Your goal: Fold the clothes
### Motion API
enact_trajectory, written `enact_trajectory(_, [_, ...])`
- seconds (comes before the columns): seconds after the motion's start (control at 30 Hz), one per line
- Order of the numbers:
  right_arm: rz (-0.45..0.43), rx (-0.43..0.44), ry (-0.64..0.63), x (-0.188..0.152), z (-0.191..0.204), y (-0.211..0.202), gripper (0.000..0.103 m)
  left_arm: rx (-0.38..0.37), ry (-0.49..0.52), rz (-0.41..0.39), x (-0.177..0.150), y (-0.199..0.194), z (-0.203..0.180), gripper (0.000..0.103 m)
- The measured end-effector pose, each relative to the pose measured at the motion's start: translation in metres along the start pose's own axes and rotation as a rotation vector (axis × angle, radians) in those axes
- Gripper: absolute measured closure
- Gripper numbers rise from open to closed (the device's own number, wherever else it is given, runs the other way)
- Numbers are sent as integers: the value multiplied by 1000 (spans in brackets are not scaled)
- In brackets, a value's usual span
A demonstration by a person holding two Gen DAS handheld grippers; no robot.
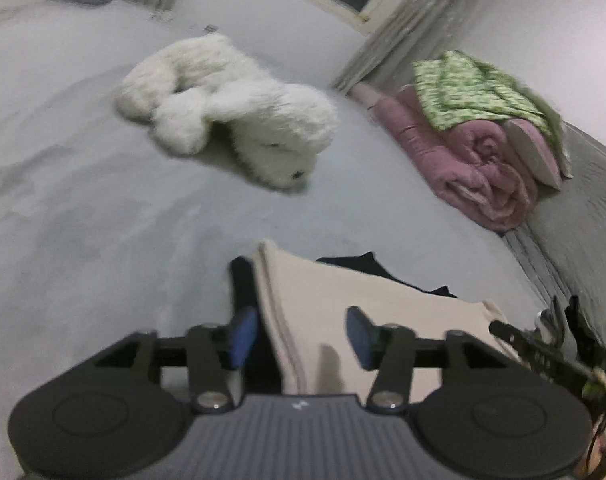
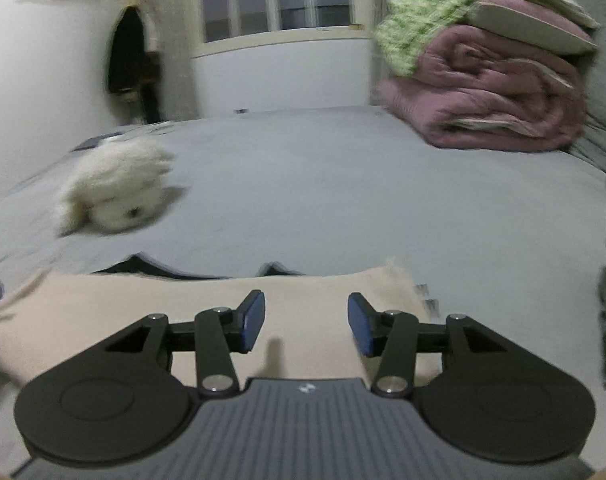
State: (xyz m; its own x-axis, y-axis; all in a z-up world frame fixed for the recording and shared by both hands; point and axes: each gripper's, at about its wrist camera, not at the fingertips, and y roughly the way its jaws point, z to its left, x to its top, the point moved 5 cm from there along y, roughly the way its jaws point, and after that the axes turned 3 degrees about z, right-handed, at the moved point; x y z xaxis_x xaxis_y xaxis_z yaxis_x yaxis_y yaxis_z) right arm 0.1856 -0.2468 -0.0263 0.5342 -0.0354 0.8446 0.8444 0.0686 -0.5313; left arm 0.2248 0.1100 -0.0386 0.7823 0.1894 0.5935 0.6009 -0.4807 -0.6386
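Here my left gripper and my right gripper both stand with their blue-padded jaws apart and nothing pinched between them. Under them a cream garment lies flat on the grey bedsheet, soft and matte, with a doubled ribbed edge at its left side and a frayed corner at its right. A dark garment peeks out from beneath its far edge. No writing is legible; only a small pale mark sits on each ridged gripper body. Further off lies a fluffy white plush dog, and a rolled pink quilt carries a green patterned cloth. Nothing blocks the cream garment.
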Motion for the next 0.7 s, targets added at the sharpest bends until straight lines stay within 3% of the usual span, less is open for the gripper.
enact_trajectory(0.1, [2,49,-33,-3,23,-7,52,8,-104,69,-8,-14,11,40])
enact_trajectory(0.33, [11,153,-23,-7,59,-16,51,-171,-403,168,-56,-13,27,28])
enact_trajectory(0.43, [19,167,-19,-12,69,-14,51,-166,-445,105,-69,1,13,28])
enact_trajectory(0.63, [5,171,7,-15,74,-14,51,-64,-530,-92,-73,19,-9,30])
enact_trajectory(0.7, [3,168,25,-16,73,-12,51,-16,-582,-153,-73,23,-11,36])
